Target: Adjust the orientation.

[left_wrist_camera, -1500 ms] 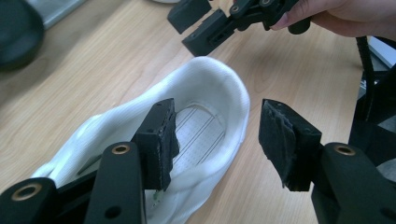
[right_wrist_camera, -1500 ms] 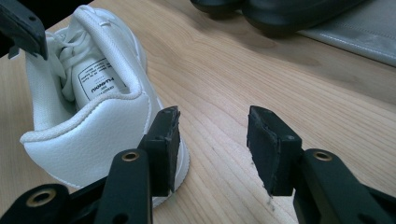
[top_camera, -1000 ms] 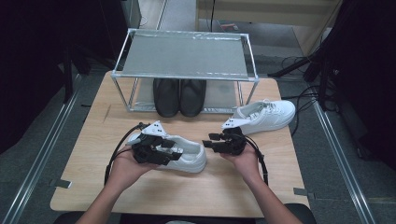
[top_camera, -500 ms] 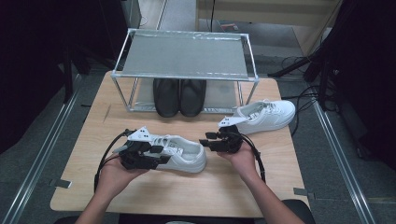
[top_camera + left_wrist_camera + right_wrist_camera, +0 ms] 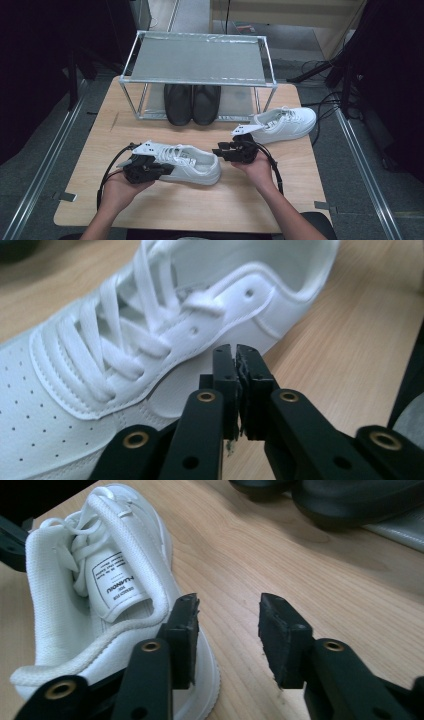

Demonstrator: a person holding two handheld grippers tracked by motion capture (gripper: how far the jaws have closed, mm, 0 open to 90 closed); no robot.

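A white laced sneaker (image 5: 192, 162) lies on its sole mid-table, toe to the left. My left gripper (image 5: 165, 170) sits low at its near side by the laces. In the left gripper view its jaws (image 5: 236, 354) have just been closing and stand pressed together with nothing between them, right beside the sneaker's side panel (image 5: 125, 340). My right gripper (image 5: 218, 150) is at the heel. Its jaws (image 5: 227, 612) have just been closing partway and are still apart, with bare wood in the gap and the heel collar (image 5: 90, 580) next to the left jaw.
A second white sneaker (image 5: 285, 122) lies at the back right. A pair of black shoes (image 5: 192, 102) stands under the metal rack (image 5: 200, 57) at the back of the wooden table (image 5: 175, 210). Black shoes (image 5: 350, 500) lie beyond my right gripper.
My left gripper slid left and toward the person, sinking to the sneaker's near side, and its jaws came together. The right jaws narrowed slightly; that hand stayed in place.
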